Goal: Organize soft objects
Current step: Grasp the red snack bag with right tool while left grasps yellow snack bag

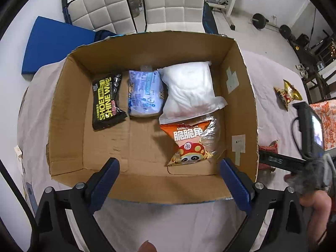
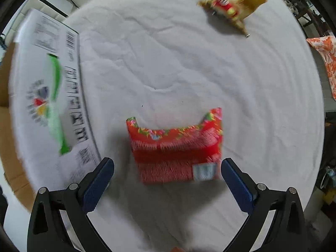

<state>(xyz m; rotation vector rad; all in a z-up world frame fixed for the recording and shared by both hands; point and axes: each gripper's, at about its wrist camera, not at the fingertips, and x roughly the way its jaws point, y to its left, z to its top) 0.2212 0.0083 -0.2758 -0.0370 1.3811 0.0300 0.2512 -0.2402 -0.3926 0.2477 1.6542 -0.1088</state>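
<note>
**Four packets in the box, two on the cloth**

In the left wrist view the cardboard box [image 1: 69, 109] fills the middle of the frame, open at the top. Along its far wall lie three packs side by side: the black wipes [image 1: 108, 100] at left, the blue pack [image 1: 145, 94] in the middle, the white bag [image 1: 189, 88] at right, the last two touching. Below the white bag, and overlapping its lower edge, lies the orange snack [image 1: 189, 140], near the right wall.

The left gripper [image 1: 169, 167] hangs over the box's near edge, its jaws spread wide and holding nothing.

In the right wrist view, blurred, the red packet [image 2: 176, 149] lies flat on the white cloth [image 2: 168, 63] at lower centre, between the widely parted, empty jaws of the right gripper [image 2: 167, 167]; whether the pads touch it cannot be told. The gold packet [image 2: 231, 2] lies well apart at the upper right. The box's printed outer side runs down the left edge of this view.
</note>
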